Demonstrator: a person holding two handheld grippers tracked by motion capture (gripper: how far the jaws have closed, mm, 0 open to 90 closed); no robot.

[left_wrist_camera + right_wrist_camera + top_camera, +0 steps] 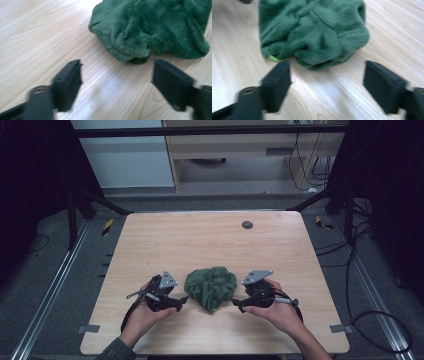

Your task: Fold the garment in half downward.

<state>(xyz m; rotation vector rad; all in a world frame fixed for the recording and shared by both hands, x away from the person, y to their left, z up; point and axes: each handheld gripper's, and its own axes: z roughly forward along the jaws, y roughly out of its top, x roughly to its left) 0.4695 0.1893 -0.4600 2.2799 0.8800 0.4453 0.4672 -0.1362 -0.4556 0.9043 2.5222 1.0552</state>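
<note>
Two grippers, left (184, 299) and right (235, 303), fingers spread, flanking crumpled green cloth (210, 287) on table (200, 240)

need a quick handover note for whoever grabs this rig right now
Left claw: open, empty, just left of the green cloth, not touching.
Right claw: open, empty, just right of the cloth.
Cloth: crumpled in a heap on the wooden table, near the person's edge.
Done: nothing gripped.
Left: probably grip the cloth from each side and spread or fold it.
</note>
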